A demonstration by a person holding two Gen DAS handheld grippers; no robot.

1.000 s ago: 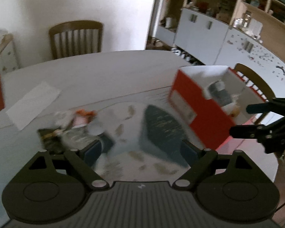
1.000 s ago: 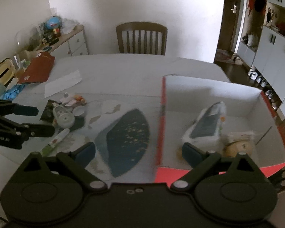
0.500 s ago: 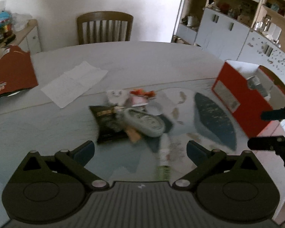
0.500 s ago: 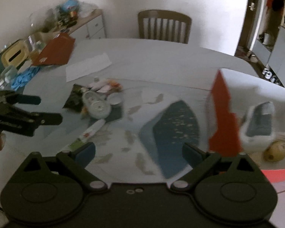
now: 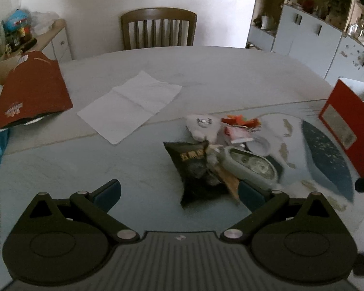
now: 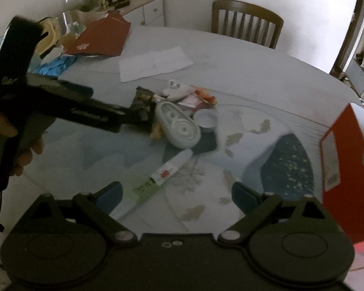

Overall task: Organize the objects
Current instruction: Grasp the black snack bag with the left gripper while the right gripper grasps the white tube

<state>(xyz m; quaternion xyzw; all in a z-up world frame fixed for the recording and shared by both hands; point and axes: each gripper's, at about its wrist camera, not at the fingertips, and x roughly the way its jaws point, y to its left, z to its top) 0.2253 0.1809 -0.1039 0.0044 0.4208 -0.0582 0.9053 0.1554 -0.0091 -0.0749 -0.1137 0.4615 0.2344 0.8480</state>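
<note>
**Both grippers over the pile, nothing picked yet**

I read this as the reach step: I have both tools angled down at the clutter on the table point(image 5: 230, 77), with the red box point(image 5: 344, 123) waiting at the far right.

My left gripper point(image 5: 179, 191) stands wide with nothing between its fingers. The black snack packet point(image 5: 194, 167) lies just ahead of it, toward its right finger, with the grey oval case point(image 5: 252, 167) touching the packet's right side.

My right gripper point(image 6: 177, 194) is also spread wide and empty. The white tube point(image 6: 157, 179) lies slantwise just ahead, near its left finger.

Next I would judge each tool needs to centre on one item before closing.
</note>
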